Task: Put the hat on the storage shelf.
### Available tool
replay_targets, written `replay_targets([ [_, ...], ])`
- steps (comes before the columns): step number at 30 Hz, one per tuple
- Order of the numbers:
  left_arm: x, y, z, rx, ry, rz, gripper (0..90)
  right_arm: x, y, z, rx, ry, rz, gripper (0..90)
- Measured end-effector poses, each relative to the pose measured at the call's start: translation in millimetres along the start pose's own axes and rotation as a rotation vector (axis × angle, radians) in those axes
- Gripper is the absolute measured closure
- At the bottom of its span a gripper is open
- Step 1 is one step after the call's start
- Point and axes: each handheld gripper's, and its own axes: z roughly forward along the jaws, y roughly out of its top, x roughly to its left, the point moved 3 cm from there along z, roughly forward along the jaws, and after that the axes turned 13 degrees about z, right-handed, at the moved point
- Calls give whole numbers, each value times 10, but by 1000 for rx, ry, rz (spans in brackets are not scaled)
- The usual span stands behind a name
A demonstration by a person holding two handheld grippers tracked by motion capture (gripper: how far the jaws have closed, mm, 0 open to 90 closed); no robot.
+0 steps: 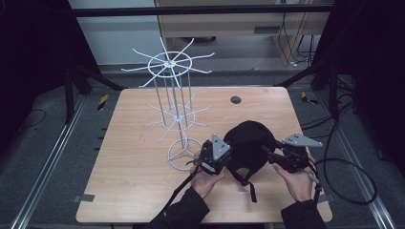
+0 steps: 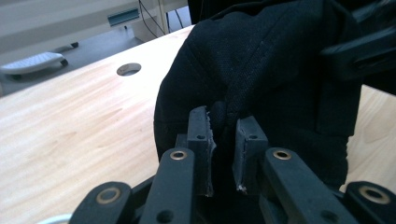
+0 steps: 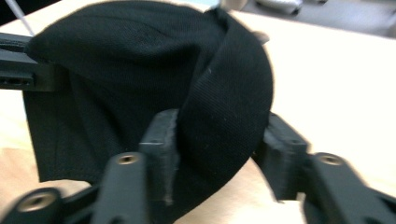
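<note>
A black cap (image 1: 246,140) sits above the wooden table (image 1: 133,181), between my two grippers. My left gripper (image 1: 228,152) is at its left side, shut on a fold of the cap's fabric (image 2: 271,70); the pads (image 2: 203,135) pinch the cloth. My right gripper (image 1: 268,153) is at the cap's right side. In the right gripper view its jaws (image 3: 217,135) stand wide apart around the curved edge of the cap (image 3: 140,70), and I see no squeeze on it. A strap (image 1: 250,188) hangs from the cap toward the front edge.
A tall white wire rack (image 1: 174,109) with two tiers of hooked arms stands left of the cap, its ring base close to my left gripper. A round cable hole (image 1: 235,99) lies at the table's far side. Cables trail off to the right.
</note>
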Motion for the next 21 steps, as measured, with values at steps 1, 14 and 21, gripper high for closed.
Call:
replay_targets([
  [1, -2, 22, 34, 12, -7, 15, 791, -35, 50, -62, -43, -21, -5, 429],
  [14, -72, 141, 268, 22, -121, 44, 744, -247, 173, 86, -65, -37, -12, 600],
  [21, -82, 126, 227, -29, -131, 19, 473, -334, -48, 244, 78, -53, -25, 786],
])
